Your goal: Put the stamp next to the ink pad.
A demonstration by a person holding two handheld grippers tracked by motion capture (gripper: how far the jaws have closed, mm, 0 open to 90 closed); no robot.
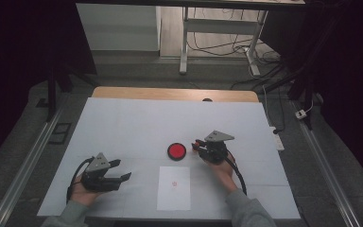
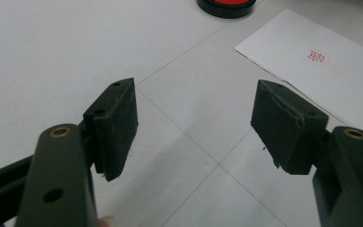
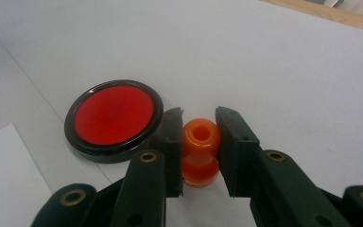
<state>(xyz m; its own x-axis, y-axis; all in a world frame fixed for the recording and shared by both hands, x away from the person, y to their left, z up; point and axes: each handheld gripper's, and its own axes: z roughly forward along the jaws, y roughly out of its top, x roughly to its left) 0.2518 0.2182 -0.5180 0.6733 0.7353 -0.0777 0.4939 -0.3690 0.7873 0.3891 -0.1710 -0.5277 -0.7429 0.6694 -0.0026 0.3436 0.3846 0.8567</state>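
Observation:
A round red ink pad (image 1: 176,151) in a black case lies at the table's middle, and in the right gripper view the ink pad (image 3: 113,116) sits just left of the jaws. My right gripper (image 1: 199,144) (image 3: 199,120) is shut on a small orange spool-shaped stamp (image 3: 199,142), held low over the table beside the pad. A white sheet of paper (image 1: 174,187) (image 2: 321,75) lies near the front edge with a red stamp mark (image 2: 317,57) on it. My left gripper (image 1: 122,169) (image 2: 194,123) rests at the front left, open, nothing between its jaws.
The table (image 1: 132,123) has a white cover with faint seams and a wooden far edge (image 1: 175,93). A power strip (image 1: 277,140) lies off its right side. Desk legs and cables stand on the floor beyond.

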